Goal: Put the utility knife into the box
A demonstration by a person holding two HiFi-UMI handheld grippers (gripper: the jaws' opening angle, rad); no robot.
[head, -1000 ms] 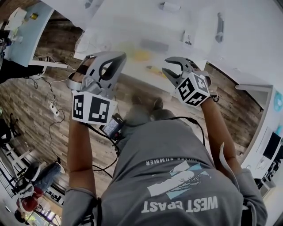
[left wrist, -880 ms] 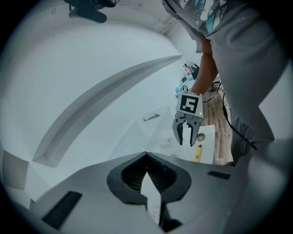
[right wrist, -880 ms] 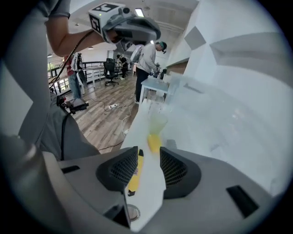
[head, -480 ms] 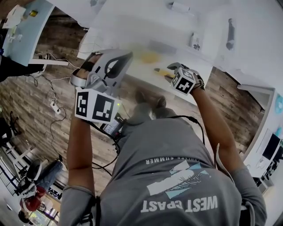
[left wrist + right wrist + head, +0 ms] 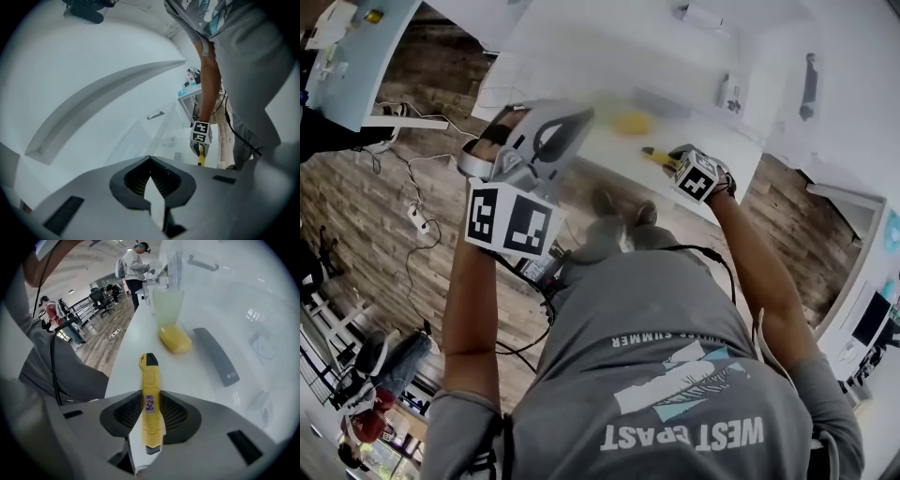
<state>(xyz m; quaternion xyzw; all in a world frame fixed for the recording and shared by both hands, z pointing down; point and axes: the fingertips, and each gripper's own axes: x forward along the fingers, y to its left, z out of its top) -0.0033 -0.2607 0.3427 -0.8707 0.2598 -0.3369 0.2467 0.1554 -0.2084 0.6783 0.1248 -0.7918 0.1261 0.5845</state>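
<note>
Now, right claw [image 5: 151, 394]: your jaws have just been closing and they pinch the knife [image 5: 150, 404] from both sides, aimed steeply down at the table [image 5: 133, 350].
Knife: yellow, lying flat on the table, lengthwise between your right jaws. Its dark tip pokes out ahead of them and its rear end runs back under the claw's body. The writing on its small purple label is too small to read.
Box [image 5: 168, 296]: clear plastic, ahead of the right claw beyond the knife's tip. Its walls barely show against the white, and you cannot tell whether it stands open.
Yellow lump [image 5: 175, 339]: just ahead of the knife's tip, between the right claw and the box. What it is stays unclear.
Dark bar [image 5: 216, 357]: flat and grey, ahead and to the right of the right claw, apart from the knife.
Left claw [image 5: 150, 158]: jaw tips together with nothing between them, held in the air well to the left of the right claw.
Head view: your torso fills the lower half. The right claw's marker cube covers most of its jaws, so only one yellow end of the knife shows.
</note>
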